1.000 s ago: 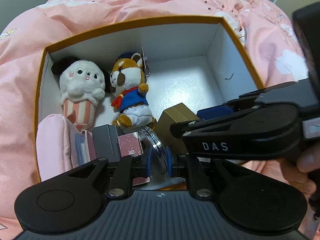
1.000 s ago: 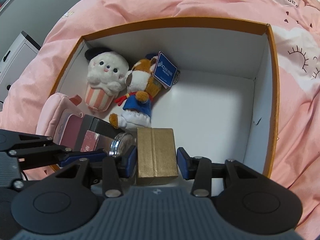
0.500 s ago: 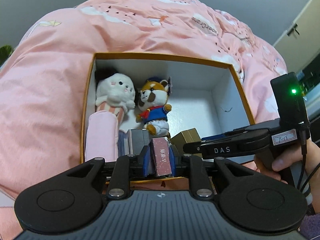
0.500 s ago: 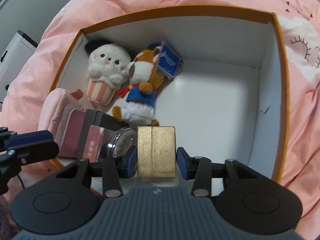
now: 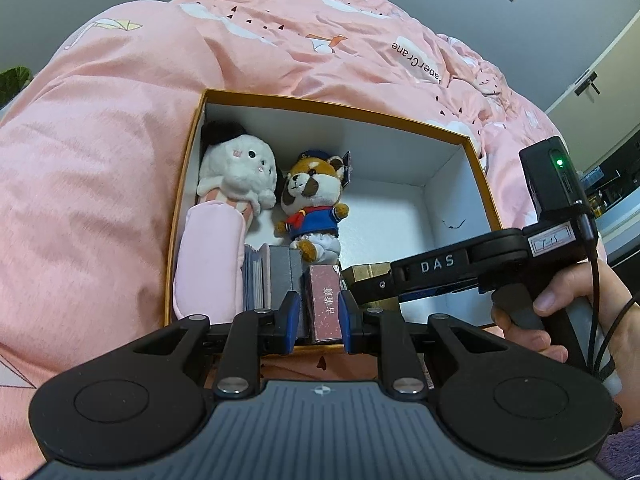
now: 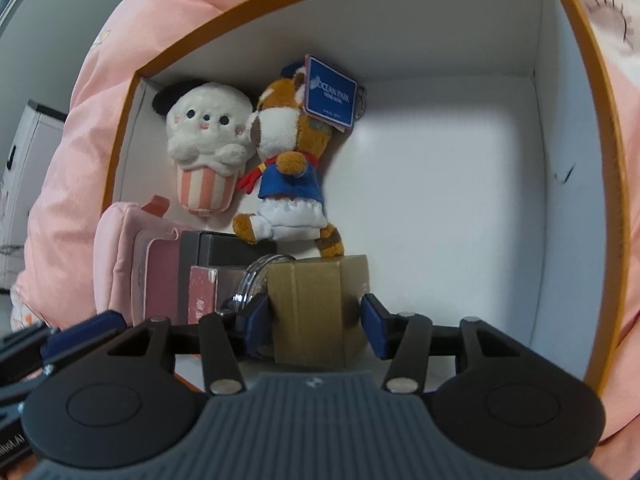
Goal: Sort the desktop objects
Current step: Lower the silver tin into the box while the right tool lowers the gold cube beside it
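The gold box (image 6: 316,300) sits between the right gripper (image 6: 316,320)'s fingers as they spread — its pads look clear of it. It stands upright at the carton (image 5: 486,200)'s near wall, beside the tin (image 6: 256,276).

The left gripper (image 5: 316,320) is clamped on the pink box (image 5: 326,304), above the carton's near edge. The carton rests on a pink duvet (image 5: 100,160); its right half is bare.
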